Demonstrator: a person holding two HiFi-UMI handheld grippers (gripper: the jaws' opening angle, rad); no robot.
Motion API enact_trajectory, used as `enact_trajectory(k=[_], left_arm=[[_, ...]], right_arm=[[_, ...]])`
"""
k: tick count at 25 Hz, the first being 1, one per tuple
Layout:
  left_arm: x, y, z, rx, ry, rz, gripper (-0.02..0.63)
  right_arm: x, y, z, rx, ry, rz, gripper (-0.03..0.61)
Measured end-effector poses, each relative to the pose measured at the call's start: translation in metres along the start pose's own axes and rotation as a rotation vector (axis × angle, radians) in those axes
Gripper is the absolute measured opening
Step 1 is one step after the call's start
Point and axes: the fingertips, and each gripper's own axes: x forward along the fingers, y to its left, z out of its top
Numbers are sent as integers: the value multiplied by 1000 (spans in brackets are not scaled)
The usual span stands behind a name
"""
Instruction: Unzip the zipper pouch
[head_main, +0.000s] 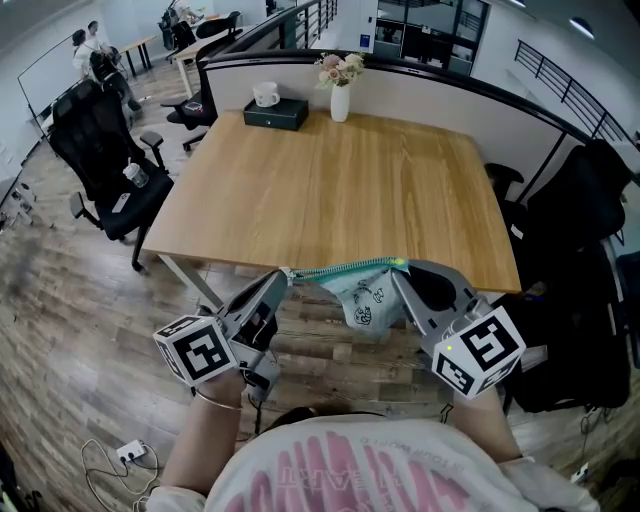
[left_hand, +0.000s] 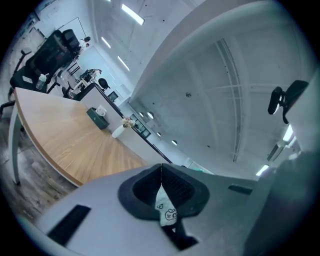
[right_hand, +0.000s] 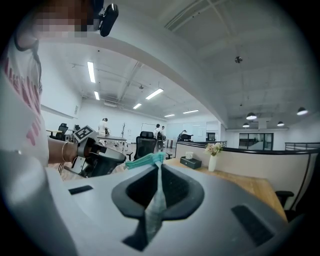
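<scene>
The person holds the pouch (head_main: 368, 300) up in the air between the two claws, just in front of the near edge of the table (head_main: 330, 190) and above the wooden floor, not resting on anything. The left claw (head_main: 283, 275) is squeezed tight on a corner of the white printed cloth (left_hand: 167, 214). The right claw (head_main: 398, 270) is clamped just as tight on the teal end of the zipper (right_hand: 142, 161).

To me this looks like the pulling step itself, with the teal zipper (head_main: 340, 270) stretched in a line from one claw to the other. I cannot make out the slider or how far the teeth have parted. The next move probably needs the claws drawn steadily apart along that line, without either grip slipping.

The pouch is small and soft, white with little cartoon drawings, and sags in a crumpled fold below the zipper.
</scene>
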Motion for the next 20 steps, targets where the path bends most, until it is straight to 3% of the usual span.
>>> enact_trajectory(k=[8, 12, 16, 17, 18, 20], left_arm=[[-3, 6, -7, 45, 29, 11, 12], [-2, 21, -19, 81, 65, 80, 25], [-7, 27, -8, 142, 5, 139, 101], [-8, 23, -5, 154, -20, 127, 72], [-7, 18, -2, 169, -41, 113, 3], [-5, 10, -2, 212, -50, 97, 2]], right_arm=[[1, 5, 0, 15, 6, 16, 6], [7, 9, -6, 103, 13, 8, 6], [8, -5, -22, 206, 53, -74, 6], [7, -11, -27, 238, 63, -103, 6], [5, -18, -33, 275, 70, -131, 6], [3, -29, -42, 358, 68, -180, 8]])
